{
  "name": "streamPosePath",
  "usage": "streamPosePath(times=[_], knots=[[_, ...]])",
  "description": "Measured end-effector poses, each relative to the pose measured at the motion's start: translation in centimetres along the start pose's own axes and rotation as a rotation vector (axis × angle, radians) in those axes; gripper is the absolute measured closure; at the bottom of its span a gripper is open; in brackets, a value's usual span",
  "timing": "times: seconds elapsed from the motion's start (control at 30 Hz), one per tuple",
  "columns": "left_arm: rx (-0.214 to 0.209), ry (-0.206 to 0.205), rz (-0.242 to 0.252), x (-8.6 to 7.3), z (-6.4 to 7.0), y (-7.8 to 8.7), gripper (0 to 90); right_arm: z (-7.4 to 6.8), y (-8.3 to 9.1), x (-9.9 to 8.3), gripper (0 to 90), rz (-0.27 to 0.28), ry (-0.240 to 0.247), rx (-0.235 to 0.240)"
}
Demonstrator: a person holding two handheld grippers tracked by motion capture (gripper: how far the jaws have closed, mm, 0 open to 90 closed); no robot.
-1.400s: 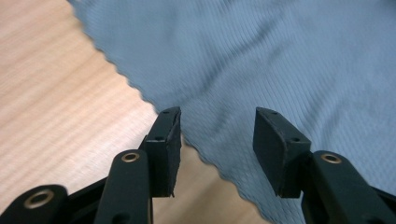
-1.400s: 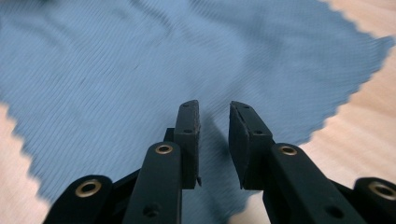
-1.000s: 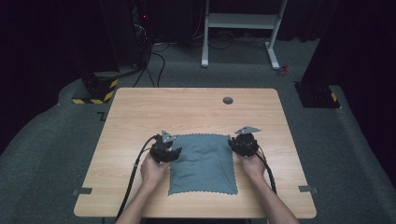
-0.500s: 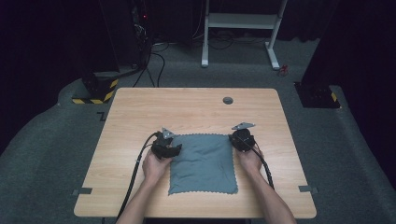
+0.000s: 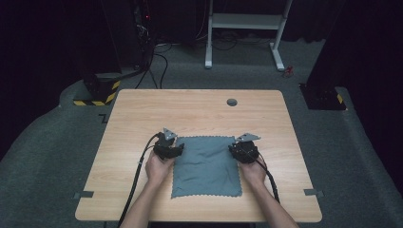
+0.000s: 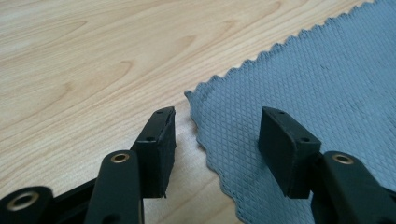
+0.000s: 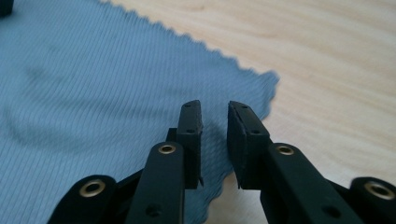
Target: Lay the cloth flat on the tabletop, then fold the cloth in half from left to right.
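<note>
looking down from the high view, we saw a grey-blue cloth (image 5: 206, 166) lying flat on the wooden counter (image 5: 142, 114), toward the near edge and about midway between its sides. we held the left tongs (image 5: 177, 148) at the cloth's far left corner and the right tongs (image 5: 235, 148) at its far right corner, our hands (image 5: 158, 166) resting on the counter at either side of the cloth.

in the left gripper view, the left tongs (image 6: 217, 140) stood wide apart, with one jaw over bare wood and the other over the cloth (image 6: 317, 93), so that the scalloped edge ran up between them to the corner just ahead. nothing was gripped.

in the right gripper view, the right tongs (image 7: 215, 128) were drawn narrow, with only a slim gap between the jaws. they sat over the cloth's (image 7: 93, 93) edge just short of the corner, the left jaw above the fabric and the right jaw at its border with the wood. we could not tell whether any fabric was pinched in that gap.

a small dark round disc (image 5: 232, 101) sat near the counter's far edge, well apart from the cloth.
</note>
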State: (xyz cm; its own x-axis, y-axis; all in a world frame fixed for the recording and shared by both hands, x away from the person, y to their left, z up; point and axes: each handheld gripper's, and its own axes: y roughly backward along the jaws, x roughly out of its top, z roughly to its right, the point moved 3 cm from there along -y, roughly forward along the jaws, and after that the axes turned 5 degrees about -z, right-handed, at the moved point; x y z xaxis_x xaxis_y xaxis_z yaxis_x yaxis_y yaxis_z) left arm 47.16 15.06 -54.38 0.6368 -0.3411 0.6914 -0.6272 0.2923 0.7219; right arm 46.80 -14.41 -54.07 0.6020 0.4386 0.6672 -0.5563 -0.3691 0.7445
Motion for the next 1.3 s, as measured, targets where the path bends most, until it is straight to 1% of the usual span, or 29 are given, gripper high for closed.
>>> streamPosePath(times=[0.03, 0.07, 0.1, 0.13, 0.17, 0.2, 0.27, 0.3, 0.37, 0.4, 0.47, 0.5, 0.57, 0.67, 0.7, 0.77, 0.8, 0.83, 0.87, 0.9, 0.93, 1.03, 1.13, 1.17, 1.23, 1.27, 1.3], knots=[[-0.007, 0.007, -0.001, 0.0, -0.2, 0.0, 46.3, 0.0, 0.0, -0.2, 73.6, 0.011, 0.005, -0.003], [-0.017, 0.031, -0.001, 0.0, -0.3, -0.1, 45.5, 0.0, 0.0, -0.3, 72.0, 0.012, 0.002, -0.001], [-0.017, 0.031, -0.001, 0.0, -0.3, -0.1, 44.8, 0.0, 0.0, -0.3, 72.0, 0.012, 0.002, -0.001], [-0.008, 0.029, 0.008, -0.2, -0.3, -0.1, 44.4, 0.0, 0.1, -0.3, 65.2, 0.014, -0.018, 0.034], [-0.008, 0.029, 0.008, -0.2, -0.3, -0.1, 44.2, 0.0, 0.1, -0.3, 65.2, 0.014, -0.018, 0.034], [-0.006, 0.036, 0.015, -0.2, -0.3, -0.1, 44.2, 0.0, 0.0, -0.3, 63.6, 0.017, -0.008, 0.039], [-0.001, 0.037, 0.012, -0.3, -0.3, 0.0, 43.0, -0.3, 0.1, -0.4, 63.1, 0.017, 0.021, 0.019], [0.001, 0.038, 0.012, -0.3, -0.3, 0.0, 42.5, -0.3, 0.1, -0.4, 62.8, 0.017, 0.021, 0.019], [0.0, 0.042, 0.011, -0.3, -0.3, 0.0, 41.3, -0.2, 0.1, -0.4, 59.5, 0.015, 0.016, 0.04], [0.0, 0.045, 0.011, -0.3, -0.3, 0.0, 40.2, -0.3, 0.1, -0.4, 57.1, 0.014, 0.032, 0.038], [0.004, 0.046, 0.009, -0.3, -0.3, 0.0, 39.6, -0.4, 0.1, -0.4, 56.6, 0.014, 0.033, 0.033], [0.004, 0.045, 0.008, -0.3, -0.3, 0.0, 38.6, -0.3, 0.1, -0.4, 55.6, 0.013, 0.023, 0.035], [0.004, 0.047, 0.008, -0.3, -0.3, 0.0, 37.9, -0.3, 0.1, -0.4, 54.8, 0.016, 0.026, 0.031], [0.008, 0.049, 0.005, -0.4, -0.3, 0.0, 36.5, -0.5, 0.3, -0.5, 53.8, 0.0, 0.013, 0.018], [0.009, 0.055, 0.005, -0.4, -0.3, 0.0, 34.2, -0.6, 0.6, -0.5, 53.3, 0.007, 0.007, 0.034], [0.012, 0.056, 0.003, -0.4, -0.3, 0.0, 33.1, -0.7, 0.7, -0.5, 53.0, 0.009, 0.002, 0.042], [0.013, 0.056, 0.003, -0.4, -0.3, 0.0, 33.1, -0.9, 0.9, -0.5, 53.0, 0.01, 0.012, 0.052], [0.014, 0.058, 0.004, -0.4, -0.3, 0.0, 32.9, -1.4, 1.1, -0.4, 53.1, 0.008, 0.041, 0.049], [0.015, 0.056, 0.003, -0.4, -0.3, 0.0, 32.9, -1.4, 1.1, -0.4, 53.1, 0.008, 0.041, 0.049], [0.015, 0.056, 0.003, -0.4, -0.3, 0.0, 32.9, -1.9, 1.5, -0.3, 53.6, 0.014, 0.057, 0.062], [0.015, 0.056, 0.003, -0.4, -0.3, 0.0, 32.9, -1.9, 1.5, -0.3, 53.6, 0.014, 0.057, 0.062], [0.007, 0.06, 0.002, -0.4, -0.3, 0.1, 32.6, -2.6, 1.8, -0.2, 54.3, 0.029, 0.052, 0.09], [0.005, 0.06, 0.003, -0.4, -0.4, 0.1, 32.6, -3.5, 1.8, -0.2, 55.3, 0.041, 0.071, 0.111], [0.003, 0.059, 0.003, -0.4, -0.4, 0.1, 32.8, -3.9, 1.8, -0.4, 55.5, 0.033, 0.073, 0.126], [-0.001, 0.055, 0.002, -0.4, -0.4, 0.1, 33.7, -4.7, 1.7, -0.6, 55.9, 0.023, 0.096, 0.145], [-0.004, 0.057, 0.0, -0.4, -0.5, 0.2, 36.4, -5.4, 1.7, -0.8, 56.2, 0.022, 0.103, 0.157], [-0.01, 0.067, 0.0, -0.4, -0.6, 0.2, 37.2, -5.6, 1.8, -0.8, 56.4, 0.024, 0.114, 0.161]])
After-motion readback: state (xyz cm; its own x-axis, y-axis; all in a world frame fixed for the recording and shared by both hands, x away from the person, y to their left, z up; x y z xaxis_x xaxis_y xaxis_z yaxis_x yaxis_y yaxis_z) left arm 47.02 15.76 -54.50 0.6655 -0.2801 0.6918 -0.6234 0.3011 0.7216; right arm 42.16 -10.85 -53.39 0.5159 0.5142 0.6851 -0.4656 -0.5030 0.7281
